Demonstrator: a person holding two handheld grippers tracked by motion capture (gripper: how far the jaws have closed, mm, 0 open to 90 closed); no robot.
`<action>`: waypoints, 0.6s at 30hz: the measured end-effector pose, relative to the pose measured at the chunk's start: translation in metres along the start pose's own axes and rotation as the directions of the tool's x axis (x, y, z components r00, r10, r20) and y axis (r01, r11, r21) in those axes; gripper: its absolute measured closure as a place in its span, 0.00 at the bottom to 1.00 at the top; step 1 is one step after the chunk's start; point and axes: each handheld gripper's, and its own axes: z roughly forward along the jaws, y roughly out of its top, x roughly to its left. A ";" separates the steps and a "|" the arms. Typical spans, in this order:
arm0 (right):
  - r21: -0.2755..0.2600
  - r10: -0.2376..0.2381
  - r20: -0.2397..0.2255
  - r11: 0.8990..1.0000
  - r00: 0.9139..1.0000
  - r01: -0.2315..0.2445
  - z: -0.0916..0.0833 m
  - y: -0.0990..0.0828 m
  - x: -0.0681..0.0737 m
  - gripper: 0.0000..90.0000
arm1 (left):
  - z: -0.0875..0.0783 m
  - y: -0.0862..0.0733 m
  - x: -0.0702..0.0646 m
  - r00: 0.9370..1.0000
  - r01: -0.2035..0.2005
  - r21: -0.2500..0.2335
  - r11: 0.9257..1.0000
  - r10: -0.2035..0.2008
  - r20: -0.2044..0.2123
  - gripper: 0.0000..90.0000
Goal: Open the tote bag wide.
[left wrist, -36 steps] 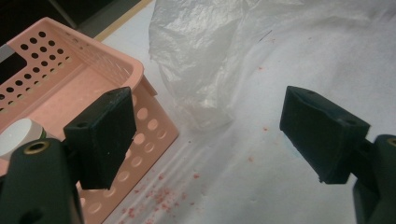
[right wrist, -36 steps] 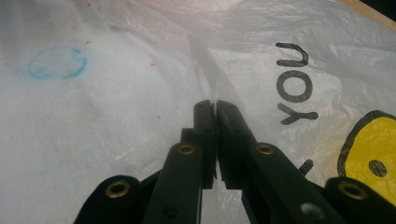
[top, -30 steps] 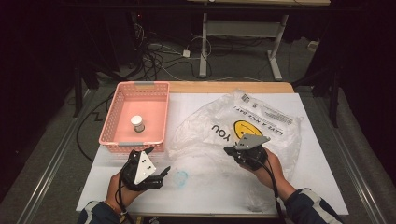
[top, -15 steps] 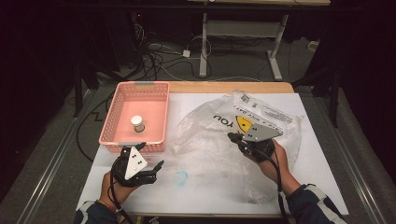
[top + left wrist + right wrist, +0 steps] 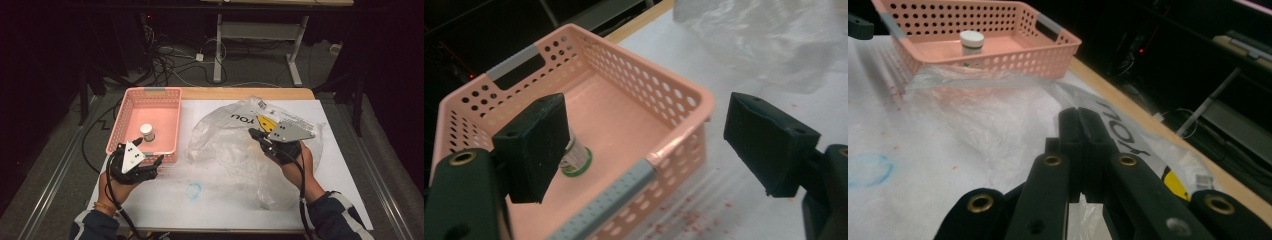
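A pink perforated basket (image 5: 118, 125) stands at the table's far left with a small white-capped jar (image 5: 147, 132) inside. My left gripper (image 5: 150, 152) is open at the basket's near right corner. In the left gripper view its jaws (image 5: 644, 125) straddle the basket rim (image 5: 674, 95), and the left jaw partly covers the jar (image 5: 576, 160). A crumpled clear plastic bag (image 5: 235, 150) with black lettering lies right of centre. My right gripper (image 5: 252, 132) sits on top of it with its jaws pressed together (image 5: 1080, 112) on the bag (image 5: 983, 115).
A white sheet covers the table (image 5: 165, 210), with a faint blue ring mark (image 5: 194, 190) near the front middle. Bare wood edge (image 5: 225, 93) runs along the far side. Cables lie on the dark floor behind.
My left gripper has moved forward and left up to the basket's corner. My right gripper has moved away from me and the bag's lettering has shifted with it.
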 end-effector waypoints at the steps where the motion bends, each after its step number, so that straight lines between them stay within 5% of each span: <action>1: -0.004 -0.003 0.009 1.000 1.000 0.003 -0.001 0.002 -0.001 1.00 | 0.002 0.003 0.004 1.000 0.003 0.018 1.000 -0.003 0.009 0.19; 7: -0.034 -0.006 0.039 0.999 0.999 0.008 -0.004 0.009 -0.004 1.00 | 0.029 0.023 0.028 1.000 -0.024 0.111 0.993 0.023 0.014 0.19; 11: -0.064 0.008 0.057 0.998 0.998 -0.005 -0.008 0.012 -0.009 1.00 | 0.051 0.035 0.048 0.999 -0.021 0.189 0.982 0.016 0.027 0.20; 14: -0.079 0.020 0.067 0.997 0.998 -0.015 -0.009 0.012 -0.012 1.00 | 0.070 0.038 0.063 1.000 -0.006 0.261 0.965 0.001 0.020 0.20; 18: -0.091 0.024 0.066 0.996 0.998 -0.018 -0.009 0.012 -0.012 1.00 | 0.096 0.034 0.080 0.999 0.036 0.367 0.929 -0.036 -0.006 0.20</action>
